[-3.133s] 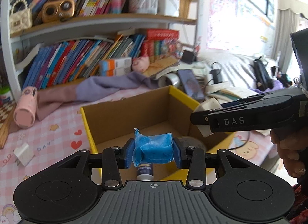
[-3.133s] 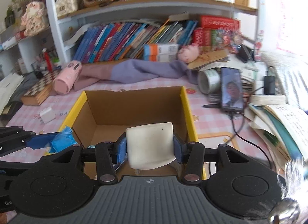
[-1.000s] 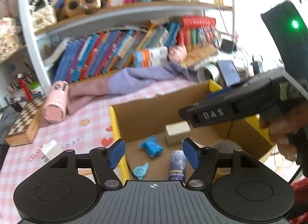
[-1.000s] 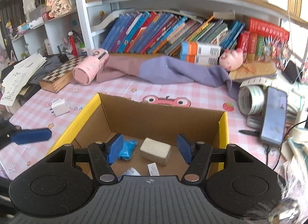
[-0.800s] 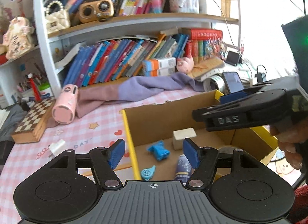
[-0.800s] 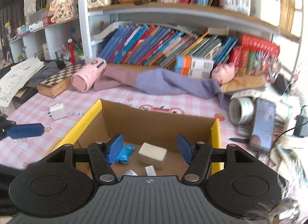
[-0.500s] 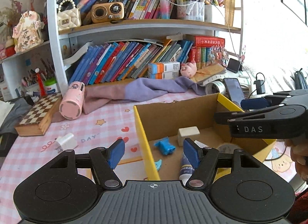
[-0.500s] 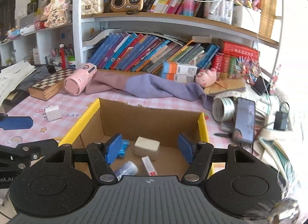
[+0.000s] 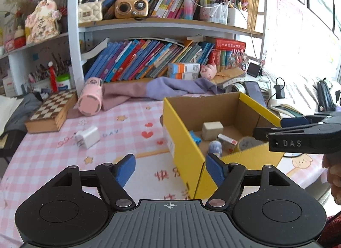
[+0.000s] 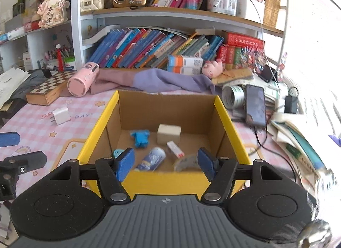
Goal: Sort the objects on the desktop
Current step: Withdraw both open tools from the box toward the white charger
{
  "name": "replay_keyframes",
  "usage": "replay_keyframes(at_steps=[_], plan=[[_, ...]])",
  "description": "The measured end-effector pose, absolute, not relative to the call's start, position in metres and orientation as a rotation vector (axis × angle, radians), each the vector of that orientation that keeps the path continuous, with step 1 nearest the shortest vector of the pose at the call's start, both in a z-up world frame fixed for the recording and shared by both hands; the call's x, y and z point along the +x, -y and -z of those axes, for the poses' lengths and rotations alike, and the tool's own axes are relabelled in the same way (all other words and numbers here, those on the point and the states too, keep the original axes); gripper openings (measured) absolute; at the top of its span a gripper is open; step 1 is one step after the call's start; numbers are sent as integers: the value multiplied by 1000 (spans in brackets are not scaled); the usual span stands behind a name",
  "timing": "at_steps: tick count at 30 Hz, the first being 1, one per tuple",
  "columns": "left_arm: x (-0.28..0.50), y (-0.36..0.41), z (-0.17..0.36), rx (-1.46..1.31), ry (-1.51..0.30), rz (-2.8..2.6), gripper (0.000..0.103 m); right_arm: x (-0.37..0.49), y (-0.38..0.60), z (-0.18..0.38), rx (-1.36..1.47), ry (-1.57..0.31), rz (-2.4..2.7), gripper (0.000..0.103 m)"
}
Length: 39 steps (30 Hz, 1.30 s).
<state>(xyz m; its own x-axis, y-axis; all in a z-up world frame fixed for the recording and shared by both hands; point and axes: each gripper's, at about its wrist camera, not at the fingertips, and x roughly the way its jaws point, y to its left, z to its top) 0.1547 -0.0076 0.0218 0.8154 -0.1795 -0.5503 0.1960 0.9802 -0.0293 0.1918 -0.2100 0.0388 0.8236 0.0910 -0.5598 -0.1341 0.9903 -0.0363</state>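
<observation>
A yellow cardboard box point(image 10: 100, 124) point(image 9: 187, 152) stands open on the pink checked desk. Inside lie a beige block point(image 10: 168, 134) point(image 9: 212, 129), a crumpled blue piece point(image 10: 140, 138), a small bottle point(image 10: 152, 159), a little red-and-white packet point(image 10: 175, 152) and a tape roll point(image 10: 187, 162). My right gripper point(image 10: 165, 162) hovers at the box's near wall, jaws opening, nothing between them. My left gripper point(image 9: 170, 168) hangs off the box's left corner, jaws opening and holding nothing. A white charger plug point(image 9: 88, 137) point(image 10: 61, 116) lies on the desk to the left.
A pink tumbler point(image 9: 90, 100) lies on its side beside a chessboard box point(image 9: 53, 111). A purple cloth point(image 9: 170, 88) sprawls behind the box under shelves of books. A phone point(image 10: 254, 105), cables and stacked papers crowd the right side.
The blue piece and the beige block left the jaws and now lie in the box. Both grippers drew back from the box, the left one swinging leftward, and their jaws widened.
</observation>
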Motion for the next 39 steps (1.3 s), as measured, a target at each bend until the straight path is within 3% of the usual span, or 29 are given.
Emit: replay_keyframes(at_steps=[4, 22, 39], plan=[[141, -3, -16, 38, -608, 220, 82, 172, 199, -33, -65, -621, -99, 66], [97, -48, 11, 76, -727, 250, 84, 120, 146, 0, -7, -789, -135, 71], [83, -88, 11, 38, -725, 165, 89, 118, 96, 0, -77, -799, -254, 71]])
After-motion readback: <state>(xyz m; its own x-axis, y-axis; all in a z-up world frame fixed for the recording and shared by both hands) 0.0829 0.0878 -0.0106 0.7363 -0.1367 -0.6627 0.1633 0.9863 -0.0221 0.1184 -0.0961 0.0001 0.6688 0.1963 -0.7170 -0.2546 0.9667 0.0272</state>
